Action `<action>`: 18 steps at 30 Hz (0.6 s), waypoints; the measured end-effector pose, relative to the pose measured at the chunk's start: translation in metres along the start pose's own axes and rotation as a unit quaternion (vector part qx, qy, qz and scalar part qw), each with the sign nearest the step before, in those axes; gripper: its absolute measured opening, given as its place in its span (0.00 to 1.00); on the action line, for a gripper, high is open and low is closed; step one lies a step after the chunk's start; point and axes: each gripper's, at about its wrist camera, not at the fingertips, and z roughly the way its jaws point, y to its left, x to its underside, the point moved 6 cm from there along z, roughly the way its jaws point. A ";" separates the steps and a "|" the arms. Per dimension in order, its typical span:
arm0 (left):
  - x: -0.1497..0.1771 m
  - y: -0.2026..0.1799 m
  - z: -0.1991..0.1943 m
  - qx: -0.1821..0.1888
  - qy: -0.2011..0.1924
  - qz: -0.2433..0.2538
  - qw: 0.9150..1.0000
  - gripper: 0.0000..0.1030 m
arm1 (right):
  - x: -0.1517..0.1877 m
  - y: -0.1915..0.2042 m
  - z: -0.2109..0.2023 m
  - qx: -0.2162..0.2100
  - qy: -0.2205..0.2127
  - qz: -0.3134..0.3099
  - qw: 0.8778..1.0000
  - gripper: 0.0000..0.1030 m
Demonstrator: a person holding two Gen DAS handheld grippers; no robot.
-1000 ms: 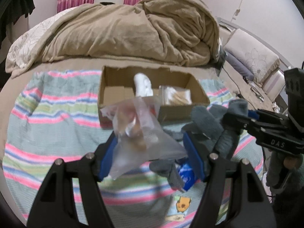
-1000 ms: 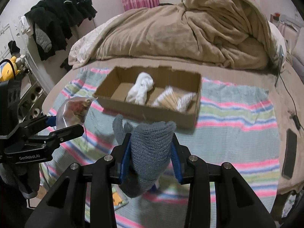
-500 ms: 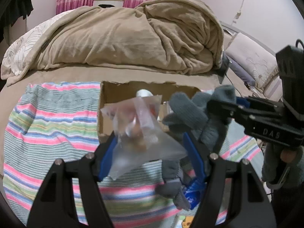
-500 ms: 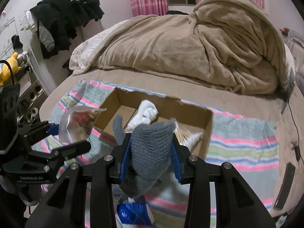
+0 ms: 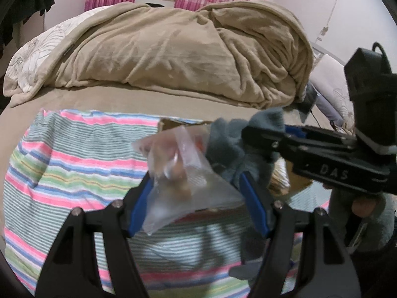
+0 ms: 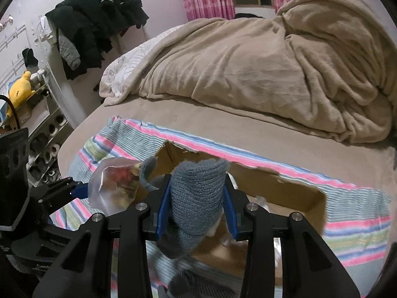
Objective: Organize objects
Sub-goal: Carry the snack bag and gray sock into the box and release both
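Note:
My left gripper [image 5: 196, 198] is shut on a clear plastic bag [image 5: 183, 181] with brownish contents and holds it above the striped cloth [image 5: 74, 168]. The bag also shows in the right wrist view [image 6: 116, 186], with the left gripper [image 6: 77, 188] at the left. My right gripper [image 6: 196, 206] is shut on a grey-blue knitted glove [image 6: 196, 198] and holds it over the open cardboard box [image 6: 292, 193]. In the left wrist view the glove [image 5: 230, 146] and the right gripper [image 5: 258, 134] hide most of the box [image 5: 173, 124].
A bunched beige blanket [image 6: 260, 69] lies on the bed behind the box. Dark clothes [image 6: 96, 24] hang at the far left, with a shelf and a yellow plush toy [image 6: 19, 92] below them. Pillows [image 5: 332, 92] lie at the right.
Both grippers have moved forward toward the box with their loads. The glove now hangs over the box, and the bag is close to its near left corner.

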 end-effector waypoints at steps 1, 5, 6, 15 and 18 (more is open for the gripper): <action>-0.001 0.003 0.002 -0.001 0.000 0.000 1.000 0.68 | -0.001 0.001 0.008 -0.004 0.004 0.000 1.000 0.39; -0.003 0.014 0.009 -0.001 0.002 -0.004 1.000 0.68 | -0.002 0.005 0.030 -0.013 0.014 0.002 1.000 0.39; -0.004 0.016 0.010 -0.002 0.002 -0.004 1.000 0.68 | -0.002 0.006 0.034 -0.016 0.017 0.002 1.000 0.39; -0.004 0.020 0.017 0.004 0.005 -0.005 1.000 0.68 | 0.002 0.003 0.054 -0.039 0.027 0.023 0.999 0.63; -0.005 0.011 0.017 0.010 0.004 0.004 1.000 0.68 | -0.003 -0.004 0.039 -0.036 0.006 0.028 0.999 0.69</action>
